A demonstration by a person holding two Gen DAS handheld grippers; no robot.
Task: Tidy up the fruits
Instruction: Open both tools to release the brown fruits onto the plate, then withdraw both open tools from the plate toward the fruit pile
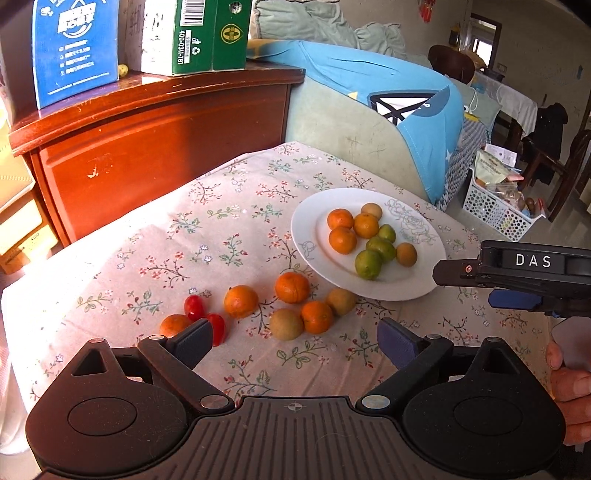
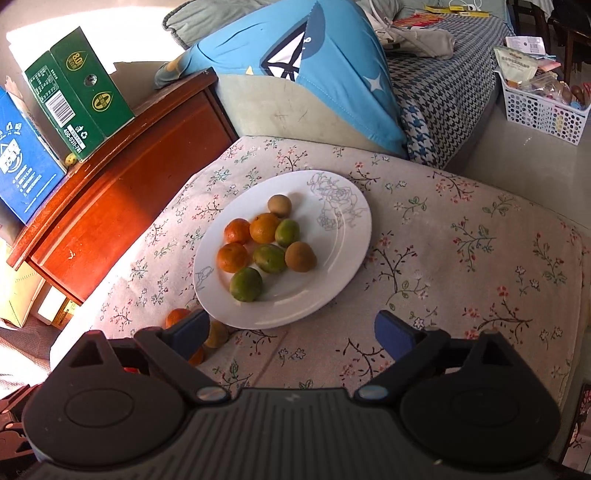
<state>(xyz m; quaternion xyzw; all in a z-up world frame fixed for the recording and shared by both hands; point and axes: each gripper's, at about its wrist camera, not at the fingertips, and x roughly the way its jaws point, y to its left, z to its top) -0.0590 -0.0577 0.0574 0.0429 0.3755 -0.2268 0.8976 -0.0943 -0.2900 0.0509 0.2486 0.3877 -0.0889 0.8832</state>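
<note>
A white plate (image 1: 321, 251) (image 2: 343, 258) on the floral cloth holds several small fruits: orange tangerines (image 1: 342, 240), green ones (image 1: 368, 264) and brownish ones. Loose on the cloth in front of it lie several tangerines (image 1: 291, 287), two brown fruits (image 1: 286, 324) and two red cherry tomatoes (image 1: 194, 306). My left gripper (image 1: 291, 341) hangs open just short of the loose fruit, nothing between its fingers. My right gripper (image 2: 291, 332) is open over the plate's near rim, empty; it also shows from the side (image 1: 517, 273) in the left wrist view.
A red-brown wooden cabinet (image 1: 166, 147) with green (image 1: 195, 33) and blue boxes (image 1: 74, 48) stands behind the table at the left. A sofa with a blue cushion (image 1: 388, 85) is behind the plate. A white perforated basket (image 2: 543, 110) sits on the floor at the right.
</note>
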